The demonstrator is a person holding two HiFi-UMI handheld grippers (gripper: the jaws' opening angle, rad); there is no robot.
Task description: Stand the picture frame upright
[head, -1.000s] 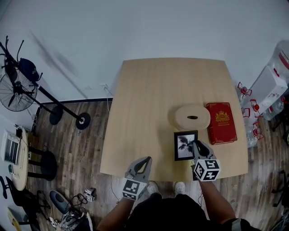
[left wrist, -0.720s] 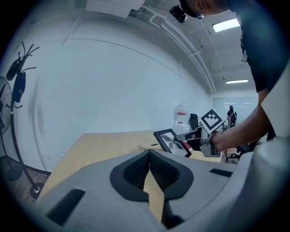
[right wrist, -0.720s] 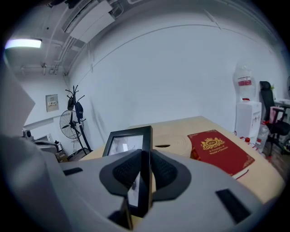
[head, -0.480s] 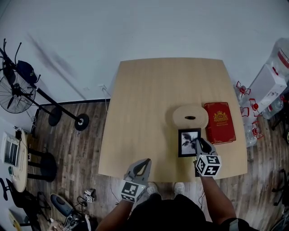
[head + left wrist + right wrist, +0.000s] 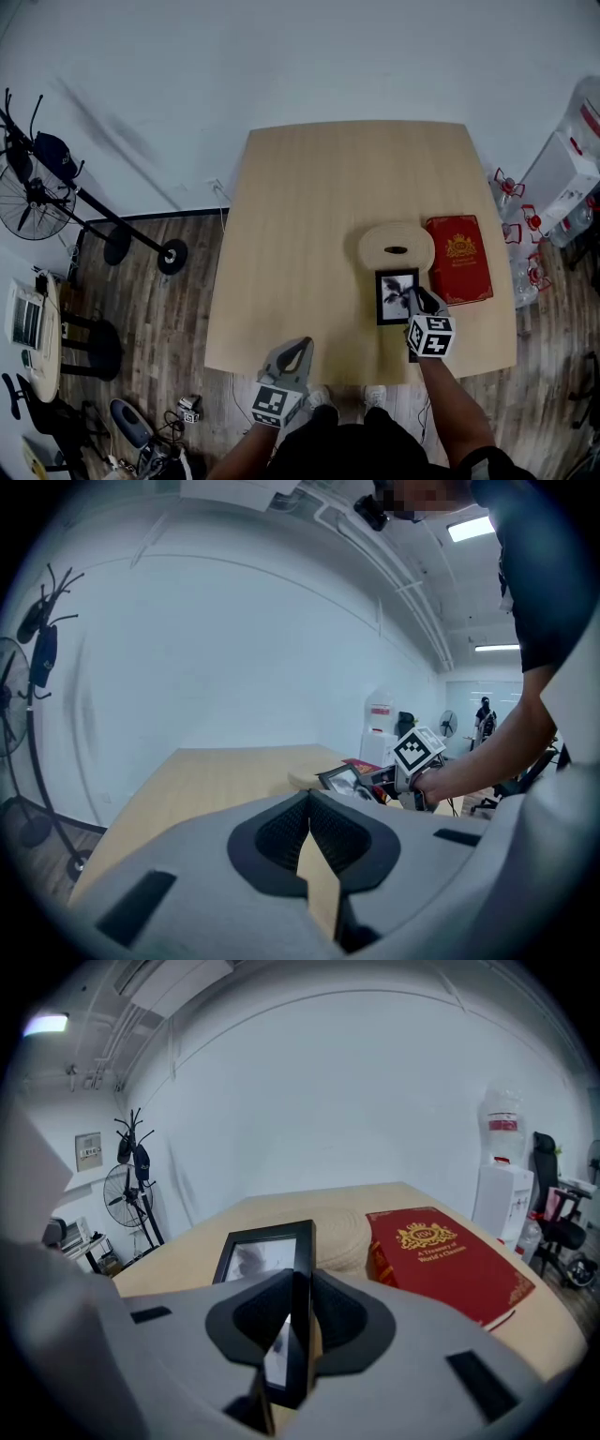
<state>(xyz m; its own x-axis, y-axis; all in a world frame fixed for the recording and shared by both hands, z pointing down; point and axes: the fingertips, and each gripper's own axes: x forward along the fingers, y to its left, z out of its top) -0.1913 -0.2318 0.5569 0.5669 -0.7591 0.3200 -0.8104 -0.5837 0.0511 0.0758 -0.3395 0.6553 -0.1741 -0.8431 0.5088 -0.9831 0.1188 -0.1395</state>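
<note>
The black picture frame (image 5: 397,296) with a dark plant print is near the table's front right, just in front of a beige round disc. My right gripper (image 5: 415,298) is shut on its right edge. In the right gripper view the frame (image 5: 267,1255) runs edge-on between the jaws of that gripper (image 5: 298,1283), its glass facing left. In the left gripper view the frame (image 5: 339,779) looks tilted, face up. My left gripper (image 5: 298,345) hangs off the table's front edge, jaws together and empty (image 5: 307,803).
A beige round disc (image 5: 396,247) with a slot lies just behind the frame, and a red book (image 5: 459,258) lies right of it. The wooden table (image 5: 309,216) is bare to the left and back. A fan and coat stand (image 5: 37,178) are on the floor at left.
My right gripper has carried the frame to the right and farther from the table's front edge, closer to the beige disc. The left gripper has dropped back slightly.
</note>
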